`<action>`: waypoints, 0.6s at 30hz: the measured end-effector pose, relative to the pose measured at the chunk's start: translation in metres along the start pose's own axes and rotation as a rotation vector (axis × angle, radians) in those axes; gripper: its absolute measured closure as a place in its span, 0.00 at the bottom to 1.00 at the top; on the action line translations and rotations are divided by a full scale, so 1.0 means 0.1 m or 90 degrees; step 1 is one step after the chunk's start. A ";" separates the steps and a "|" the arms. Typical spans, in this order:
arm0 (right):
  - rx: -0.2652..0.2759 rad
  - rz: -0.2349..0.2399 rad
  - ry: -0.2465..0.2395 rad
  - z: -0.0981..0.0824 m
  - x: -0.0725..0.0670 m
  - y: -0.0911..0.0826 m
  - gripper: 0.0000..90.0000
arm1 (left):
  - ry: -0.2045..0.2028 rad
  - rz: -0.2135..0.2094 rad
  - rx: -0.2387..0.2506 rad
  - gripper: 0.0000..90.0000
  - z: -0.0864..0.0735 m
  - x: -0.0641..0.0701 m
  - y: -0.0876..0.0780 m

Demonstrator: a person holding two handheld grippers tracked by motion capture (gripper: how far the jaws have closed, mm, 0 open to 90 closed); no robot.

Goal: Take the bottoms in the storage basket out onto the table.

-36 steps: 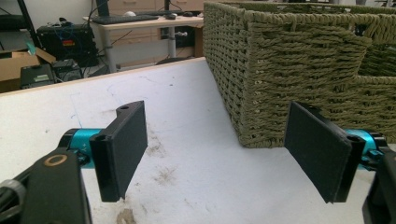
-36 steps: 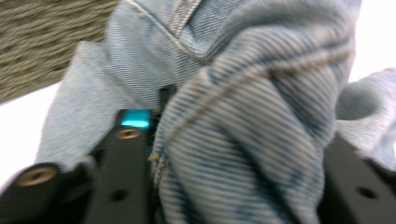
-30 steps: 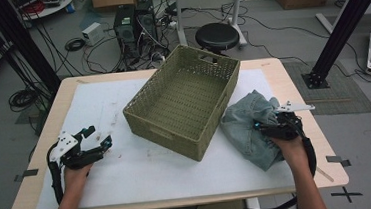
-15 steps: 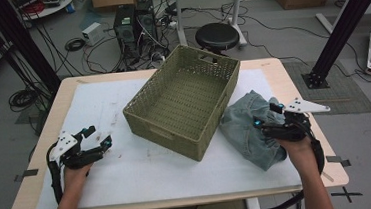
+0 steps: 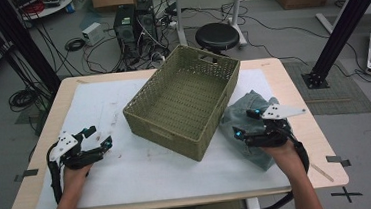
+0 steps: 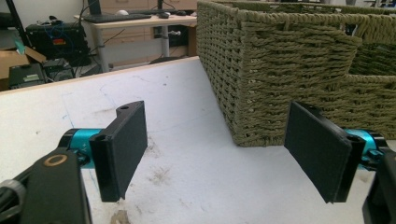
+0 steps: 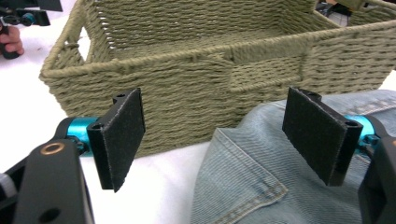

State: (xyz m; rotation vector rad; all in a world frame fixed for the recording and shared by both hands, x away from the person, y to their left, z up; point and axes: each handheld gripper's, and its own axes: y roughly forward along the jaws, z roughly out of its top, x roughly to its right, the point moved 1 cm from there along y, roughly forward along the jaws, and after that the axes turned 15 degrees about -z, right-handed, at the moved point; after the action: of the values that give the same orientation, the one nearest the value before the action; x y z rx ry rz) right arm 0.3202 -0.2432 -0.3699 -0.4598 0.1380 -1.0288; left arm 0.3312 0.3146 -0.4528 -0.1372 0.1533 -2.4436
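An empty olive woven basket (image 5: 186, 102) stands at an angle in the middle of the white table cover (image 5: 128, 169). A crumpled blue denim garment (image 5: 246, 107) lies against the basket's right side. My right gripper (image 5: 243, 122) hovers just over the denim, pointing at the basket. Its jaws have just been opening and now stand open with nothing pressed between them. In the right gripper view, the denim (image 7: 261, 186) lies below the right gripper (image 7: 219, 140), before the basket wall (image 7: 196, 88). My left gripper (image 5: 100, 134) rests open at the table's left, facing the basket corner (image 6: 289, 70).
The wooden table edge (image 5: 181, 205) runs along the near side. Beyond the far edge, on the floor, are a black stool (image 5: 217, 36), computer towers (image 5: 134, 23) and tangled cables. Black frame posts (image 5: 347, 21) stand at the back right and back left.
My right gripper has lifted a little off the denim and shifted sideways, with its jaws wider apart. The left gripper and the basket have stayed put.
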 end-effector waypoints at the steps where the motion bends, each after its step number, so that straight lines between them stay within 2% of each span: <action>1: 0.002 0.010 -0.005 0.01 -0.04 0.00 0.23 | 0.001 0.000 -0.002 0.24 0.00 0.00 0.00; 5: -0.001 0.026 -0.019 0.03 -0.11 0.03 0.23 | -0.005 0.001 0.001 0.24 0.00 0.00 -0.01; 8: -0.003 0.030 -0.019 0.02 -0.15 0.08 0.23 | -0.006 0.006 -0.014 0.24 0.01 0.03 -0.02; 12: -0.007 0.031 -0.009 0.00 -0.15 0.12 0.23 | 0.000 0.012 -0.008 0.24 0.05 0.04 -0.07; 18: -0.011 0.028 -0.009 0.00 -0.13 0.14 0.23 | -0.008 0.016 -0.010 0.24 0.04 0.04 -0.09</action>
State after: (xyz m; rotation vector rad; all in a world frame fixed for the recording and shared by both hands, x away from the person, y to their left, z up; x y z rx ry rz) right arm 0.3240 -0.2261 -0.3775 -0.4787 0.1437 -0.9811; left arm 0.3230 0.3180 -0.4469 -0.1559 0.1674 -2.4171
